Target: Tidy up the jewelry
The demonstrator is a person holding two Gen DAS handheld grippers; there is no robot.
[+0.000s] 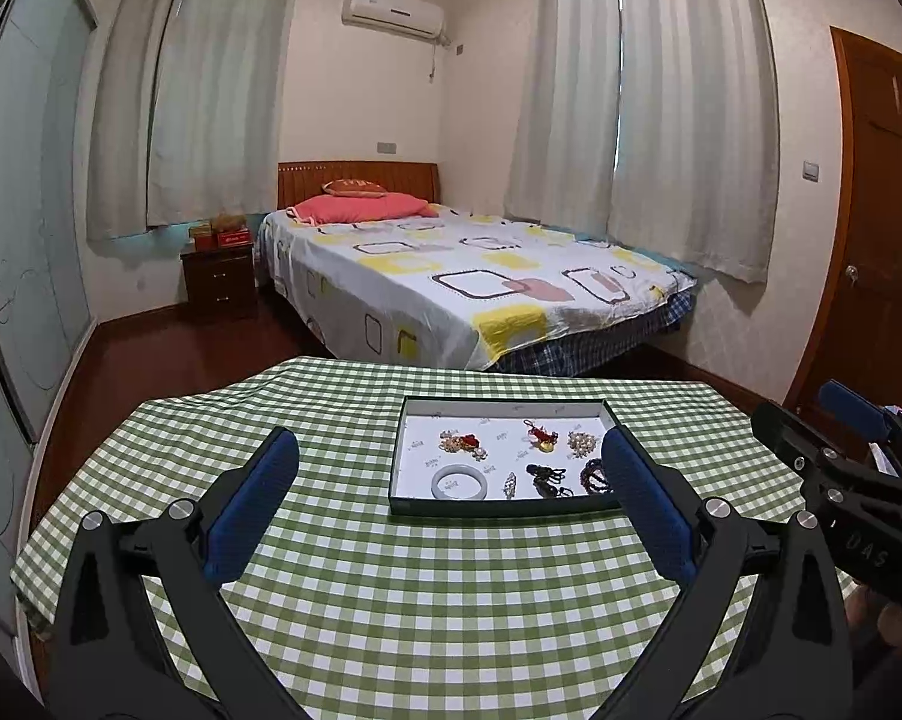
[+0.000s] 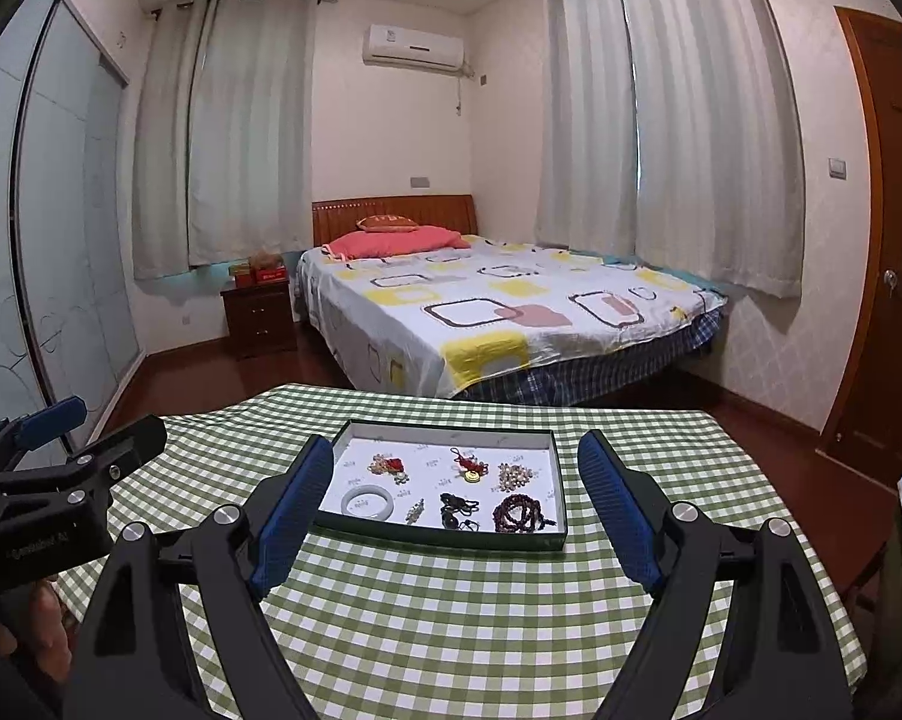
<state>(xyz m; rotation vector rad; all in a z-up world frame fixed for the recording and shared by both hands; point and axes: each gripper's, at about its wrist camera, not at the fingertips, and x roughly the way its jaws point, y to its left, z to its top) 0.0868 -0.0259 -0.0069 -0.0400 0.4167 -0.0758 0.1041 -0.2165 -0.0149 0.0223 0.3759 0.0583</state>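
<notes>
A shallow dark-rimmed tray (image 1: 403,456) (image 2: 562,483) with a white floor lies on the green checked tablecloth. In it lie several pieces: a pale bangle (image 1: 460,482) (image 2: 364,502), a red and pearl cluster (image 1: 463,443) (image 2: 388,466), a red knot with a gold charm (image 1: 541,437) (image 2: 470,468), a pearl cluster (image 1: 582,443) (image 2: 514,476), a small silver piece (image 1: 510,485) (image 2: 415,510), a black cord piece (image 1: 547,480) (image 2: 457,510) and dark brown beads (image 2: 520,513). My left gripper (image 1: 450,456) and my right gripper (image 2: 457,468) both hang open above the table, short of the tray, nothing between their fingers.
The table (image 1: 451,600) is covered by the checked cloth, which hangs over its edges. Behind it stand a bed (image 1: 469,288), a nightstand (image 1: 220,279) and curtains. A wooden door (image 1: 877,228) is at the right. A person's hand (image 2: 25,618) holds the left gripper's handle.
</notes>
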